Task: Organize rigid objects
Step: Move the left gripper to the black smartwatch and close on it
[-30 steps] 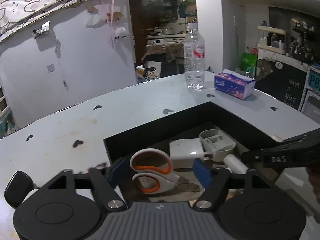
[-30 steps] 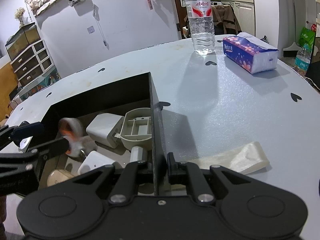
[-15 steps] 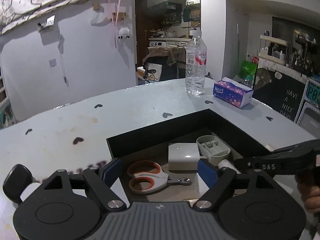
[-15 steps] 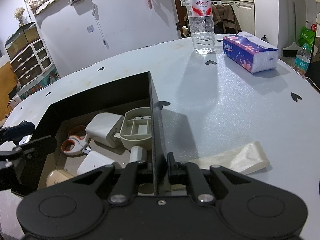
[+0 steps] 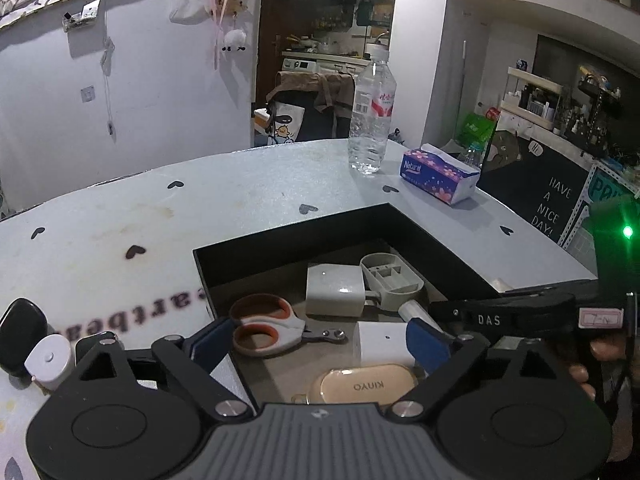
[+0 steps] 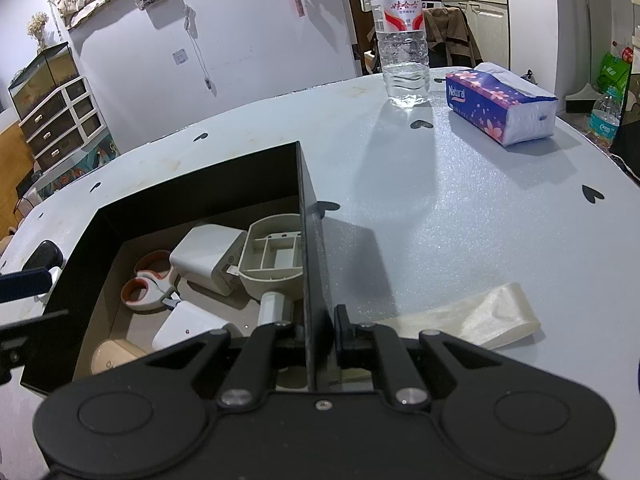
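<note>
You let go of the scissors [image 5: 264, 326]. A second ago they hung between your left gripper's [image 5: 320, 340] fingers; now they lay flat in the black box [image 6: 200, 192], next to the white charger [image 5: 335, 290]. Those fingers stood wide open and held nothing. Your right gripper [image 6: 320, 330] was pinched shut on the box wall to hold it still. A small white jar [image 5: 50, 358] on the worktop [image 6: 460, 216] looked like the next thing to put away.
</note>
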